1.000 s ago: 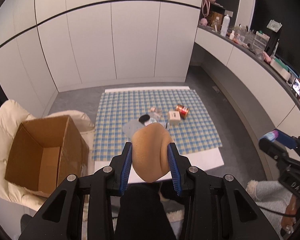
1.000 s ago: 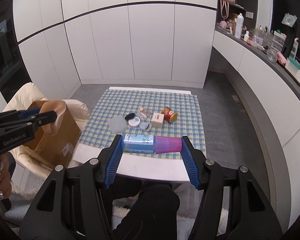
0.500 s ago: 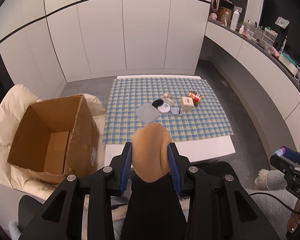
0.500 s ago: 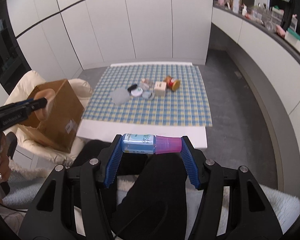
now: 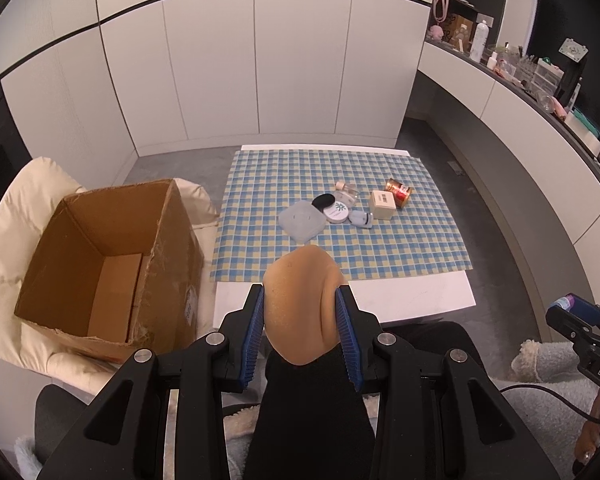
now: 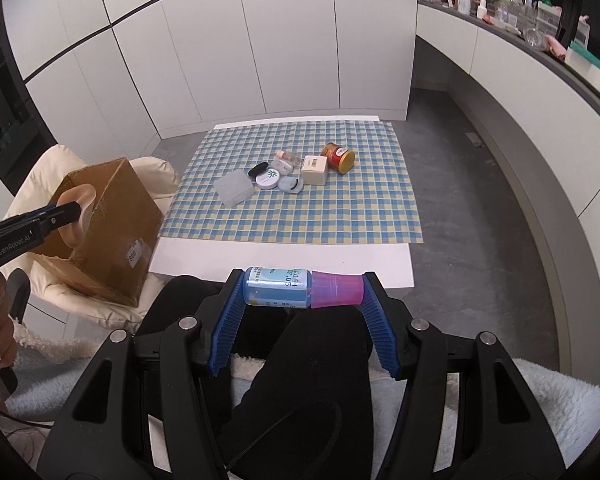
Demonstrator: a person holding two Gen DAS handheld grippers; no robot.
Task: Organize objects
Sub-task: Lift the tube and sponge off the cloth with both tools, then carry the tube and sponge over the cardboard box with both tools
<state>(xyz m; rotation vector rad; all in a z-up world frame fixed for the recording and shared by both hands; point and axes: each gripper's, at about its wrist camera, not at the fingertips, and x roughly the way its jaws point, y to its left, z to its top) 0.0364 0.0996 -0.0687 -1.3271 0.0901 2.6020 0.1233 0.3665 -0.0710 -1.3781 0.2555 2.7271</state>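
My left gripper (image 5: 300, 300) is shut on a tan teardrop-shaped sponge (image 5: 302, 304), held over my lap short of the table's near edge. It shows from the side in the right wrist view (image 6: 74, 208), in front of the open cardboard box (image 6: 104, 232). The box (image 5: 100, 264) stands open and looks empty, left of the table. My right gripper (image 6: 304, 286) is shut end to end on a blue bottle with a pink cap (image 6: 300, 288), held lying sideways above my lap.
A low white table (image 5: 400, 296) carries a blue-and-yellow checked cloth (image 5: 380, 248). On it lie a grey pad (image 5: 302, 220), a white round compact (image 5: 337, 212), a cream box (image 5: 382, 205), a red-gold can (image 5: 399, 193) and small items. The box sits on a cream cushion (image 5: 4, 216).
Both grippers have pulled back from the table and risen, with their objects still held. The cardboard box now shows closer in the left wrist view.
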